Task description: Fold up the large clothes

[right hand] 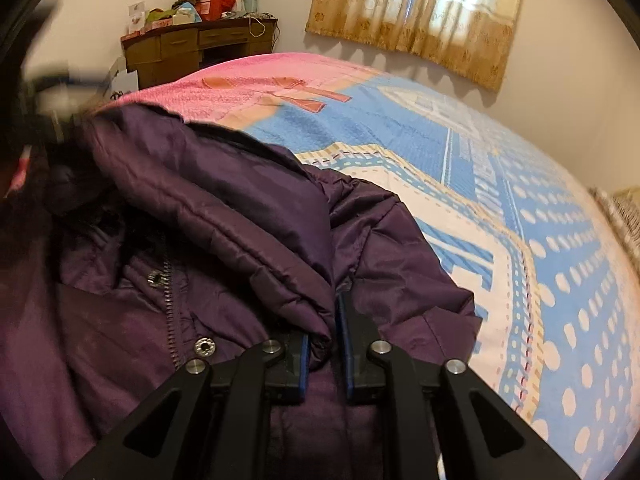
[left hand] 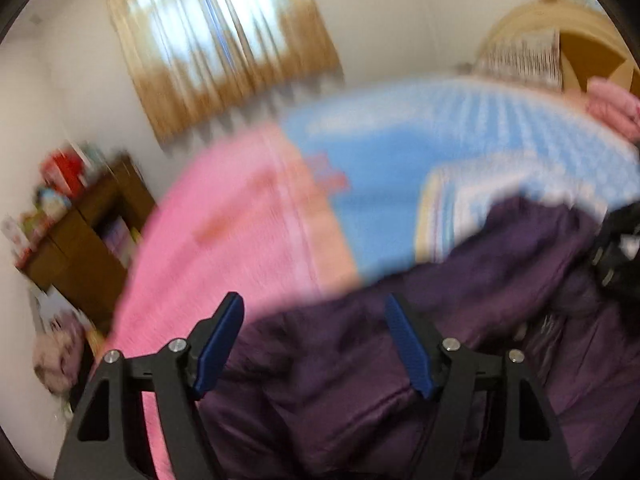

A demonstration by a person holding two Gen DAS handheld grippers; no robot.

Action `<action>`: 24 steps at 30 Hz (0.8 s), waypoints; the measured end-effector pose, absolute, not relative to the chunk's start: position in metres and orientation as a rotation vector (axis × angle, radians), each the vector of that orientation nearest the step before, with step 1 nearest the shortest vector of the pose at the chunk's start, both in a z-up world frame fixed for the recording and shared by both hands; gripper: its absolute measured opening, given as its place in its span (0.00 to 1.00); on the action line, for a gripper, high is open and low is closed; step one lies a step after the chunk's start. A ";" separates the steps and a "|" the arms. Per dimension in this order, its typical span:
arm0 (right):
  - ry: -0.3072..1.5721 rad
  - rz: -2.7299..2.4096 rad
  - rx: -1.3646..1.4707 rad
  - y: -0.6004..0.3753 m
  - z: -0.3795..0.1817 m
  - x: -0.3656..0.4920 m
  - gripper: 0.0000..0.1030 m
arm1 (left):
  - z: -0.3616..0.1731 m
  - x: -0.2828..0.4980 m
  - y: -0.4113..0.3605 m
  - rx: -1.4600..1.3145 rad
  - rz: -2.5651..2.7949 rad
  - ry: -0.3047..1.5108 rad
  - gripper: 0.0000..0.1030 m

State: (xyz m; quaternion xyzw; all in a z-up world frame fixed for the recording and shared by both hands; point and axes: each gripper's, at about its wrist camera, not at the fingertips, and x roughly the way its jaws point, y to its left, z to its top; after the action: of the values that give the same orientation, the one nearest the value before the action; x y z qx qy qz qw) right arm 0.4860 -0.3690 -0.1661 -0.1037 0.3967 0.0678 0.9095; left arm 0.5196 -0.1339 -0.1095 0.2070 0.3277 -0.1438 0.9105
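Right gripper [right hand: 323, 354] jaws narrowed on a fold of the purple padded jacket [right hand: 208, 216], jacket heaped at the near edge of the bed [right hand: 520, 216], left gripper [left hand: 314, 344] jaws wide apart above the jacket [left hand: 340, 360], gripping nothing, blurred view

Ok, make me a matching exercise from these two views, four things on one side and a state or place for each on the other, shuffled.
Things:
1. left gripper
2. right gripper
3. jacket
4. desk

States or places:
A. lying on the bed
B. jaws wide apart, holding nothing
C. against the far wall, cluttered on top
D. shut on a fold of purple fabric

Pairs: 1-B, 2-D, 3-A, 4-C
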 end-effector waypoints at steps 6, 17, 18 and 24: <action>0.800 0.031 0.047 -0.388 -0.105 0.480 0.50 | -0.141 0.490 -0.139 0.497 -0.292 0.666 0.66; 0.903 0.009 0.118 -0.321 -0.141 0.553 0.50 | -0.150 0.482 -0.141 0.530 -0.261 0.634 0.66; 0.917 0.002 0.104 -0.320 -0.152 0.552 0.50 | -0.151 0.482 -0.141 0.526 -0.264 0.633 0.66; 0.904 0.020 -0.023 -0.312 -0.169 0.528 0.51 | -0.154 0.489 -0.129 0.418 -0.281 0.696 0.83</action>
State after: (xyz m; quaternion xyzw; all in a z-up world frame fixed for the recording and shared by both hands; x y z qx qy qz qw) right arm 0.5284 -0.3118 -0.1692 -0.0112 0.4366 0.0097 0.8995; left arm 0.4895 -0.1288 -0.1542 0.2028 0.3373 -0.1361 0.9091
